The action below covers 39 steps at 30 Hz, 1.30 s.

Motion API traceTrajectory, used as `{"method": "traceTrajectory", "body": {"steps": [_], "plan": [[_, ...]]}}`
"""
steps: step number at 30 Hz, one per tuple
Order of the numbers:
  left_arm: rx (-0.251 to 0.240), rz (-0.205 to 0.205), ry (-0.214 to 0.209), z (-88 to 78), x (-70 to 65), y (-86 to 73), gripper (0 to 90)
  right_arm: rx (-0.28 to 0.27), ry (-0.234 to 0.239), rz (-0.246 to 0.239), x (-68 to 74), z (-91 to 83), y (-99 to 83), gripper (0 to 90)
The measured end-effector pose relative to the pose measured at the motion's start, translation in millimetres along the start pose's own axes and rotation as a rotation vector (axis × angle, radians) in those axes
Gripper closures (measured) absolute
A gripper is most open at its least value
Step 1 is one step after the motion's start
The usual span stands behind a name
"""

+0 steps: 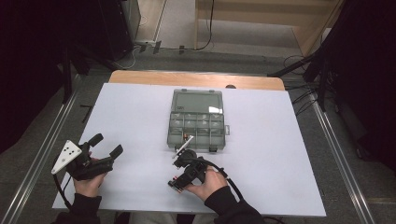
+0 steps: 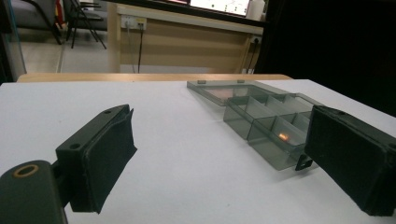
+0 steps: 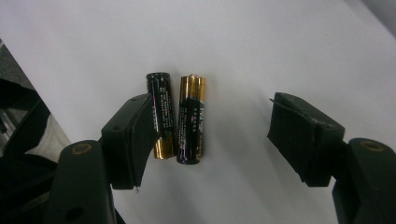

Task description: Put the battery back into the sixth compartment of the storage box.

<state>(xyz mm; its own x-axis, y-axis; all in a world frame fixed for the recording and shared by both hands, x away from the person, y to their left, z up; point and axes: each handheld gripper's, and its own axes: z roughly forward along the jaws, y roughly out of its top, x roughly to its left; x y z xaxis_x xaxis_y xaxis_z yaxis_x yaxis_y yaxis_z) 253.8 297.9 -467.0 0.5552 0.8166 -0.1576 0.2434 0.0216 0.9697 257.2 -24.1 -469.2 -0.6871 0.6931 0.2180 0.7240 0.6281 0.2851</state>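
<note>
Right gripper view: jaws spread around two batteries (image 3: 180,119) (lying side by side).

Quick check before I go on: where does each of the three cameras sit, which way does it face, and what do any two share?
High view: above the person's side, looking forward and down on the table; both hands, left gripper and right gripper show.
Left gripper view: rides low, looking level across to the compartment box between its open jaws.
Right gripper view: looks down on two batteries between its jaws.
Shared: the high and left gripper views both show the box.
</note>
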Motion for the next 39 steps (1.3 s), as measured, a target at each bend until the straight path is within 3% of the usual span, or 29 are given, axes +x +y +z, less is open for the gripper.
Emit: {"method": "traceTrajectory", "body": {"steps": [15,28,39], "plan": [[0.001,0.000,0.000,0.3,0.0,-0.1,8.0,0.013,-0.012,-0.005,2.8,4.5,2.4,47.7],[0.001,-0.001,0.001,0.2,0.3,-0.1,8.0,0.035,-0.030,-0.007,2.5,6.7,2.9,55.1],[0.002,-0.003,0.000,0.4,0.5,-0.1,8.0,0.034,-0.044,-0.027,4.2,8.2,2.8,71.2]]}}
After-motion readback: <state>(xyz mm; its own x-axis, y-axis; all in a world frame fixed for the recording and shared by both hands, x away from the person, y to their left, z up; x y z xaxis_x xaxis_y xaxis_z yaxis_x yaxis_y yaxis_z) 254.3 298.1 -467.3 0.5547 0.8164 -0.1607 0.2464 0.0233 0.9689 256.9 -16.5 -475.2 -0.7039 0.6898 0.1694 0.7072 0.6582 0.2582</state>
